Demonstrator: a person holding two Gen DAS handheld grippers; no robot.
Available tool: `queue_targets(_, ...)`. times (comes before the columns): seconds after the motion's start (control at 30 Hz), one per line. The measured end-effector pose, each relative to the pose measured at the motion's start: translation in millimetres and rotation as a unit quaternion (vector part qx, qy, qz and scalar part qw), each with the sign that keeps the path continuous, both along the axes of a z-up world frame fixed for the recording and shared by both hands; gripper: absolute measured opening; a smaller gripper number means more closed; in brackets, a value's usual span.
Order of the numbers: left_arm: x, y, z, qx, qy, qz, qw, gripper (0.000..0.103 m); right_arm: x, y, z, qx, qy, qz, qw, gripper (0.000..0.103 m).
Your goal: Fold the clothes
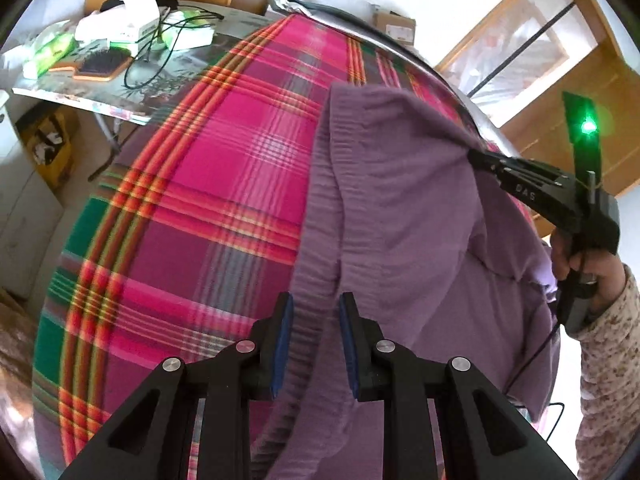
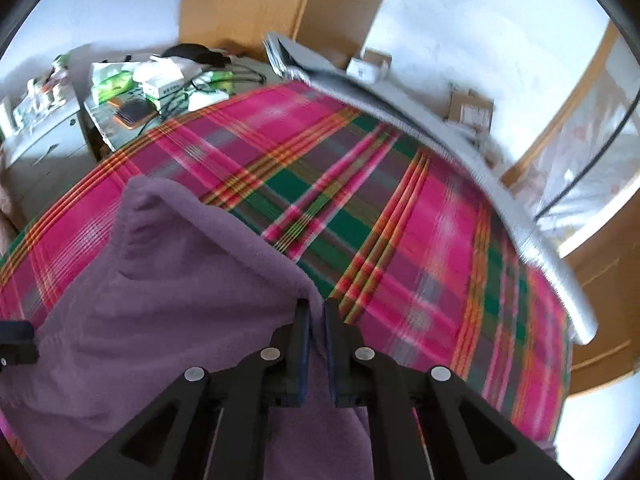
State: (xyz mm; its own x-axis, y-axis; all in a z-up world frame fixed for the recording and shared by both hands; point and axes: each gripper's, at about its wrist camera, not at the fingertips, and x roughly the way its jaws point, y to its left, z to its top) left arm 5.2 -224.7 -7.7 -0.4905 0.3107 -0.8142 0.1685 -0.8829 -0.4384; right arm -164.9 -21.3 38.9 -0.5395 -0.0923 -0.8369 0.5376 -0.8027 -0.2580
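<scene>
The sweater (image 2: 168,280) is pinched by the right gripper (image 2: 316,312); its ribbed hem is clamped in the left gripper (image 1: 316,312). Lower folds are cut off; the bedspread (image 2: 400,208) is blurred.

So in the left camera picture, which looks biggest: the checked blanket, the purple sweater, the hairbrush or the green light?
Biggest to smallest as they look:
1. checked blanket
2. purple sweater
3. hairbrush
4. green light
The hairbrush lies far from the camera, so it looks smaller than it is.
</scene>
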Motion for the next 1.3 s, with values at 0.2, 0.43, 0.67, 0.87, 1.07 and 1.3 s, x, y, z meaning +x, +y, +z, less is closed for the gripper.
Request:
queue_targets(0.2,0,-8,5,0.015,0.009,-0.013,0.9998,0.022,35,14,31,-0.032,0.025,-0.005,0.999,0.016)
queue_targets(0.43,-11,-22,15,0.06,0.019,-0.045,0.997,0.022,122,28,47,-0.098,-0.069,0.044,0.992,0.022)
queue_targets(0.67,-27,-25,21,0.064,0.017,-0.088,0.9939,0.024,199,5,10,-0.174,-0.187,0.063,0.965,0.027)
queue_targets(0.87,-39,-29,15,0.06,0.003,-0.107,0.9925,0.024,232,-46,-5,-0.145,-0.125,0.105,0.976,0.032)
queue_targets(1.07,-48,-26,7,0.068,-0.004,-0.118,0.9907,0.024,227,-68,-28,-0.18,-0.146,0.073,0.97,0.035)
queue_targets(1.3,-58,-16,-2,0.061,-0.008,-0.134,0.9891,0.024,245,-79,-39,-0.143,-0.074,0.085,0.983,0.039)
